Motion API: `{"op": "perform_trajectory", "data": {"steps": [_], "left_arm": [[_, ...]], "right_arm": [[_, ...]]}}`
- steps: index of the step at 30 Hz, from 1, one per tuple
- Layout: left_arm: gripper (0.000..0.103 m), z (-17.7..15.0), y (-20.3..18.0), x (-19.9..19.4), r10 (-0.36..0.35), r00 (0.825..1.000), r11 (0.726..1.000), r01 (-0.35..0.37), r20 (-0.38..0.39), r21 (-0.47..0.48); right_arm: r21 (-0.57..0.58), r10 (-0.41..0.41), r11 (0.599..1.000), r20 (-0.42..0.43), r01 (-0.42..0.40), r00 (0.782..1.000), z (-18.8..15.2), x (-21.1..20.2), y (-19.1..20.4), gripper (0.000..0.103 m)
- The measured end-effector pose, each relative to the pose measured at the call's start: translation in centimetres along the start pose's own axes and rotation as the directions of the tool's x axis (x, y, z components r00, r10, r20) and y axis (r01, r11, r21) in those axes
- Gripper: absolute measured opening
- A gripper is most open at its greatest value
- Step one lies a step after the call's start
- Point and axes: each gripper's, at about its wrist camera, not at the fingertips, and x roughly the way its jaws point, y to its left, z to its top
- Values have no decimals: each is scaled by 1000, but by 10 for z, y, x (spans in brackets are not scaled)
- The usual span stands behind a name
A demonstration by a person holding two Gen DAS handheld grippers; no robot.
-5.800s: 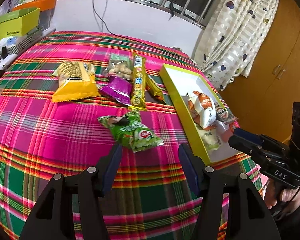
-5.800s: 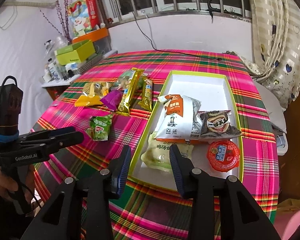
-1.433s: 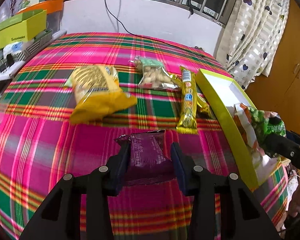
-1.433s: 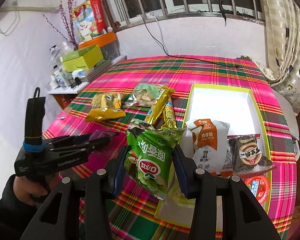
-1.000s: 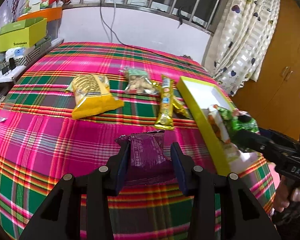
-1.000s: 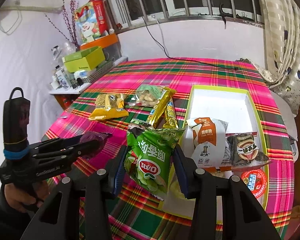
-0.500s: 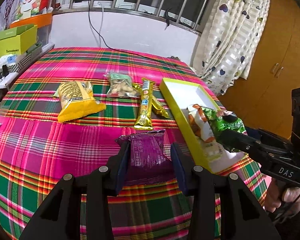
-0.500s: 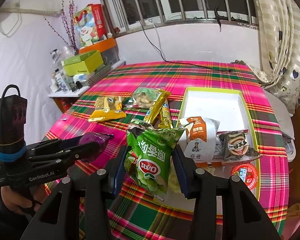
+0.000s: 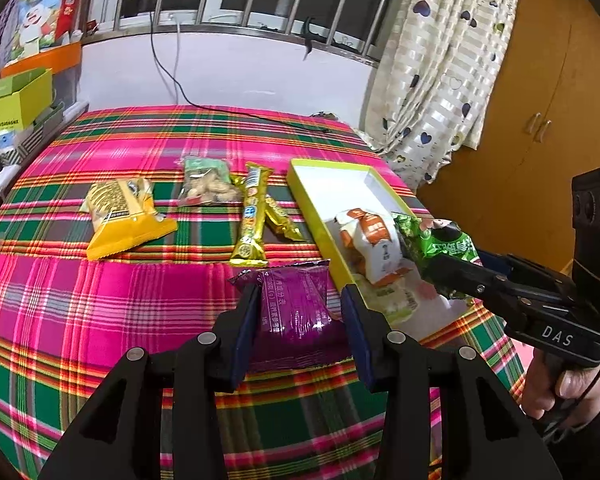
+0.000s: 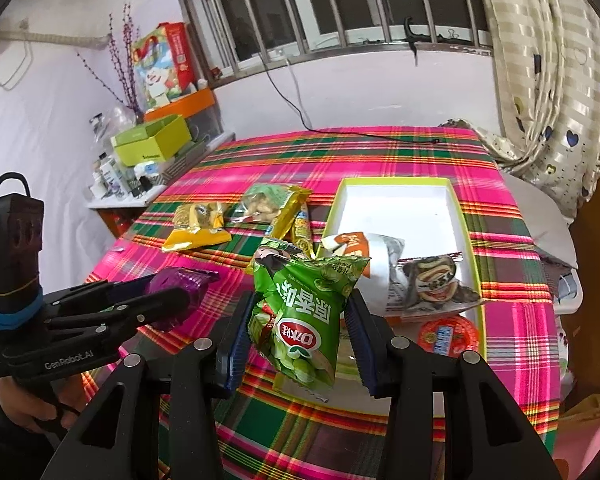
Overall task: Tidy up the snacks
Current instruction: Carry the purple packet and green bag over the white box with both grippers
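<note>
My left gripper (image 9: pixel 298 312) is shut on a purple snack packet (image 9: pixel 296 304) and holds it above the plaid tablecloth, left of the tray. It also shows in the right wrist view (image 10: pixel 180 284). My right gripper (image 10: pixel 298 320) is shut on a green pea packet (image 10: pixel 304 312), held over the near end of the yellow-green tray (image 10: pixel 466 236). The tray (image 9: pixel 312 200) holds a white-orange packet (image 9: pixel 374 240), a dark packet (image 10: pixel 432 276) and a red jelly cup (image 10: pixel 446 334). On the cloth lie a yellow bag (image 9: pixel 122 212), a nut bag (image 9: pixel 204 184) and two gold bars (image 9: pixel 252 216).
A green box (image 10: pixel 152 144) and small bottles stand on a side shelf at the far left. A black cable (image 9: pixel 236 114) runs over the table's far edge. A curtain (image 9: pixel 432 80) and a wooden cupboard (image 9: pixel 548 120) are on the right.
Both grippers have pulled back and up with their packets still held. The right gripper with the green packet has come lower over the tray's near end.
</note>
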Motion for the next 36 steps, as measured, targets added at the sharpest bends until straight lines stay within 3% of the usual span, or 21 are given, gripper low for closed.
{"op": "perform_trajectory", "data": {"steps": [36], "left_arm": [[43,11,-70,23,-78,996,990,84,-53,114]], "right_arm": [[117,-88,990,33,84,996,-18,-37,-67,43]]}}
